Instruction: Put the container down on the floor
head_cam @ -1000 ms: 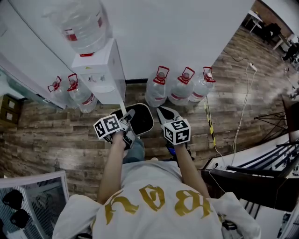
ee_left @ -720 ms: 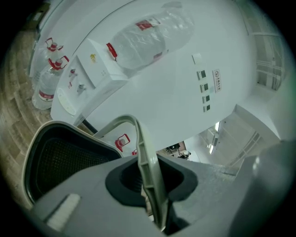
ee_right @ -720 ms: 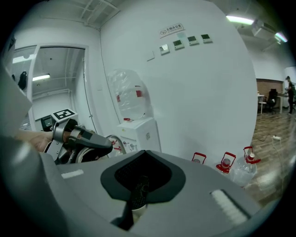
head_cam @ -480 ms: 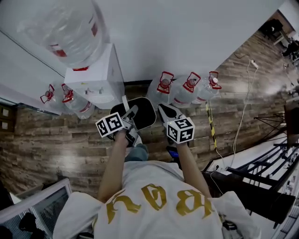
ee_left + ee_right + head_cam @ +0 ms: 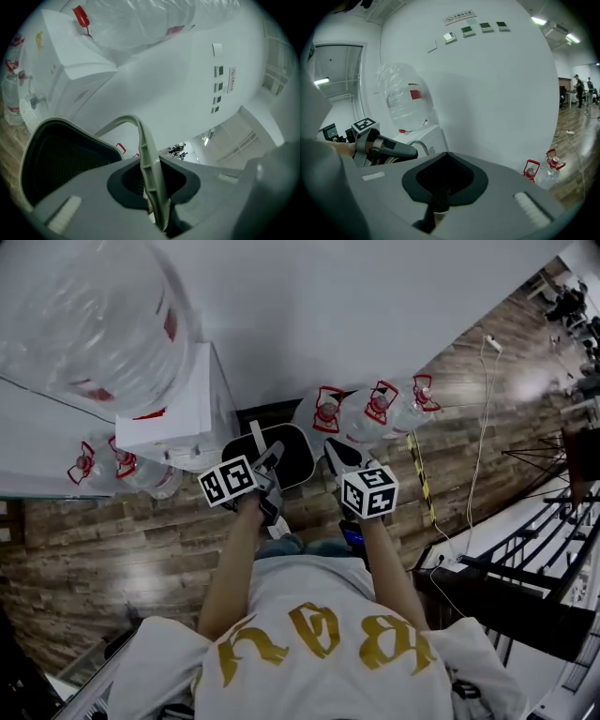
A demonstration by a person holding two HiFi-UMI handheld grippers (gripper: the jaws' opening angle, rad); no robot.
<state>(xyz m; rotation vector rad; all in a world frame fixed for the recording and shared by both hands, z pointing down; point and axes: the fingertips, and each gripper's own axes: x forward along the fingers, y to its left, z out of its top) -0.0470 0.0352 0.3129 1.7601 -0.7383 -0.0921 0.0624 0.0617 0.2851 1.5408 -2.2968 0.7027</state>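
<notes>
Since a second ago the view has closed in on the white box-shaped water dispenser (image 5: 178,418): the big clear bottle (image 5: 84,324) on its top now fills the upper left corner. Both grippers have crept a little toward the wall side of the dispenser. The hold itself has not changed, and the container looks no lower, so the set-down probably hasn't begun.

Nearest are the person's white shirt with gold print (image 5: 309,652) and bare forearms, reaching out just right of the dispenser. The left gripper (image 5: 265,468) has its jaws clamped narrow on the pale grey arched plastic handle (image 5: 140,136), which runs straight down into the seam between them. The black oval container (image 5: 291,451) hangs from that handle just beyond the jaw tips. It sits right beside the dispenser's front corner, and in the left gripper view its dark mesh-looking wall (image 5: 61,159) is left of the jaws. It appears to be off the brown wood-plank floor (image 5: 141,540), though the gap can't be judged.

The right gripper (image 5: 339,463) is on the far side of the container from the dispenser, close by it. Its jaws are together, with only a dark ribbed strip at the seam, likely its own pad, and it carries no load.

Further right of the dispenser stand three clear water jugs with red caps (image 5: 375,413) against the plain white wall (image 5: 328,306).
</notes>
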